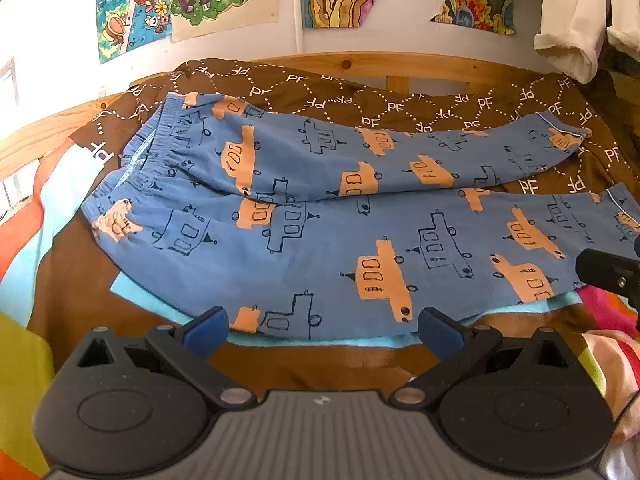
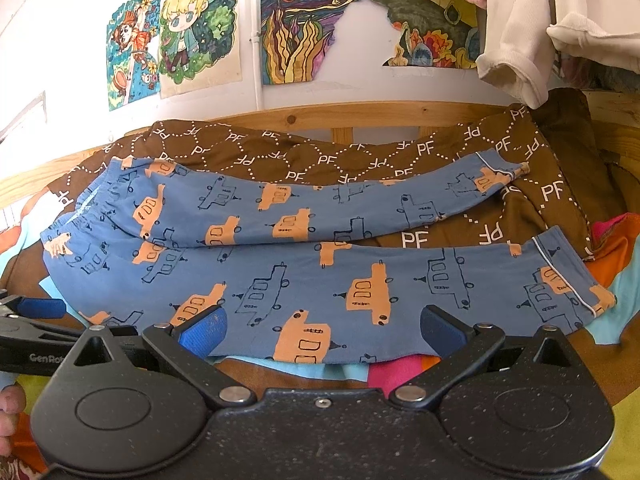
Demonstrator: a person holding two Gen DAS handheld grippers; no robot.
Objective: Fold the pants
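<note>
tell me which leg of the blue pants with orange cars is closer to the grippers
The lower leg, lying straight right in front of both open grippers. The other leg angles away toward the wooden bed rail, over the brown PF-print blanket.

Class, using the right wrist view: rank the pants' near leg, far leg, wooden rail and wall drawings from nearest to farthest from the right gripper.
From the right gripper:
1. Near leg, directly ahead at the fingertips.
2. Far leg, behind it on the brown blanket.
3. Wooden rail, along the bed's back edge.
4. Drawings, up on the wall.
</note>
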